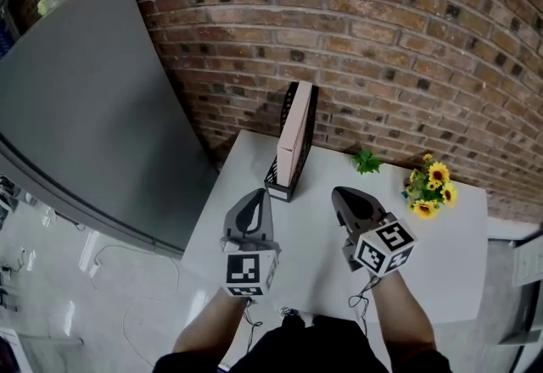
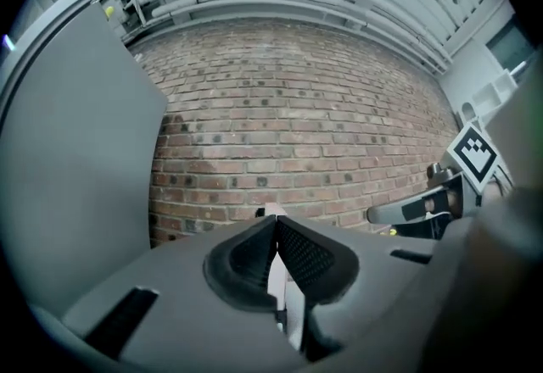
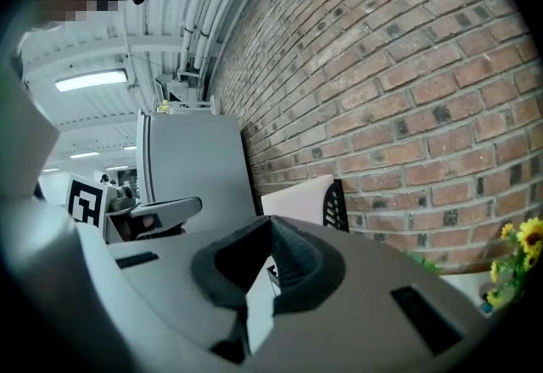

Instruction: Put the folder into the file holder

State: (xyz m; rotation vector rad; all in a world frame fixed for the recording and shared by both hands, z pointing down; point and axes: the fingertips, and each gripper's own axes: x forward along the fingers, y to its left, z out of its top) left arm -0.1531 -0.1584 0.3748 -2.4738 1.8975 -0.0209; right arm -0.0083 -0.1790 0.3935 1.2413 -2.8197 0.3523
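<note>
1. Left gripper [image 1: 262, 193] — jaws pressed together, holding nothing.
2. Right gripper [image 1: 338, 191] — likewise closed and empty.
3. Pink folder [image 1: 293, 138] stands upright inside the black file holder [image 1: 279, 185] on the white table [image 1: 450, 261].

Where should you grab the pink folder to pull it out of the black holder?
Probably by its top edge, coming straight down from above. The folder stands upright in the file holder. The holder's black walls hug the folder's lower sides, so only the upper part sticks out free to pinch.

Left hand-held gripper [image 1: 263, 194] and right hand-held gripper [image 1: 340, 192] are closed, empty.
</note>
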